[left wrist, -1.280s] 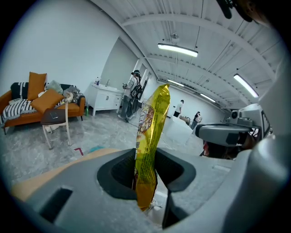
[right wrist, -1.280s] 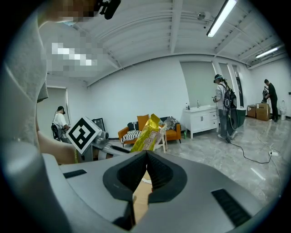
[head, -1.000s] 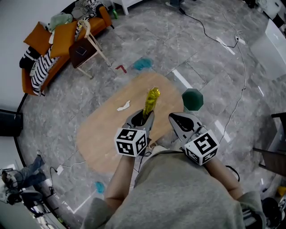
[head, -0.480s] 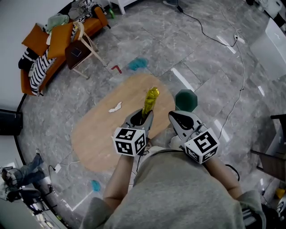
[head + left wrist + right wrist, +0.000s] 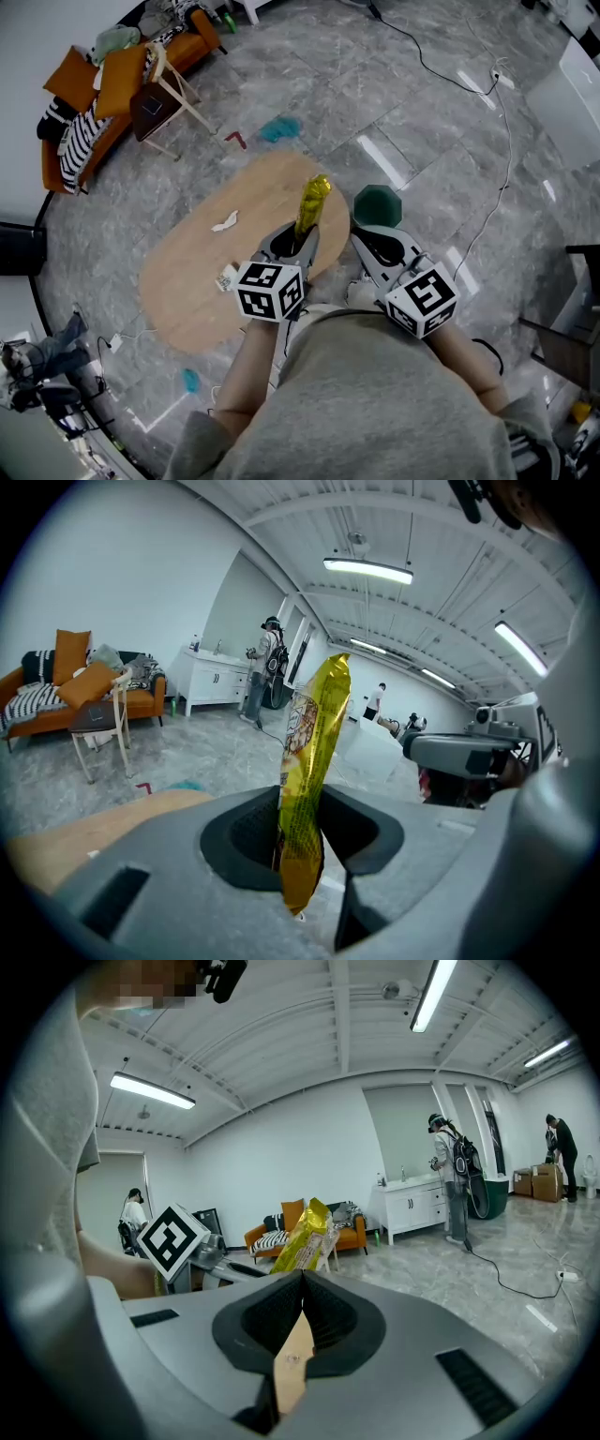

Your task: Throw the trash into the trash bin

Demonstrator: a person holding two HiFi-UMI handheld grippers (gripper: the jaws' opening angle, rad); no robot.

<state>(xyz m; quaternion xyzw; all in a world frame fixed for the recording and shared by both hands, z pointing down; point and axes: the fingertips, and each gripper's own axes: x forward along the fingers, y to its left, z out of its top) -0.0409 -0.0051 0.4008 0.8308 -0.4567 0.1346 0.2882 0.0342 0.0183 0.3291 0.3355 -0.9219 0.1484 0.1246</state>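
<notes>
1. Jaws of the left gripper (image 5: 301,810) are clamped on a yellow wrapper (image 5: 311,742), pinched near its lower end. The rest stands tall past the tips, leaning a touch right.
2. Over to the right gripper (image 5: 302,1277): jaws closed, tips meeting. A tan sliver shows in the slit behind them, and I can't tell what it is.
3. From the head view, both grippers sit side by side just ahead of the person's chest. The left one is over the near edge of the oval wooden table (image 5: 183,281), with the wrapper poking out above the wood.
4. On the table, a white scrap (image 5: 225,221) lies left of the wrapper. A smaller bit (image 5: 228,278) sits just beside the left gripper's cube.
5. Here's the bin (image 5: 377,204): dark green, on the grey floor right by the table's right edge, just beyond the right gripper's tips. The wrapper is just to its left, not in it.
6. Farther out, a teal rag (image 5: 279,128) and a red piece (image 5: 234,141) lie on the floor past the table.
7. Beyond those are a chair (image 5: 157,101) and an orange sofa (image 5: 148,703) piled with cushions, and a cable (image 5: 441,75) snakes across the far floor.
</notes>
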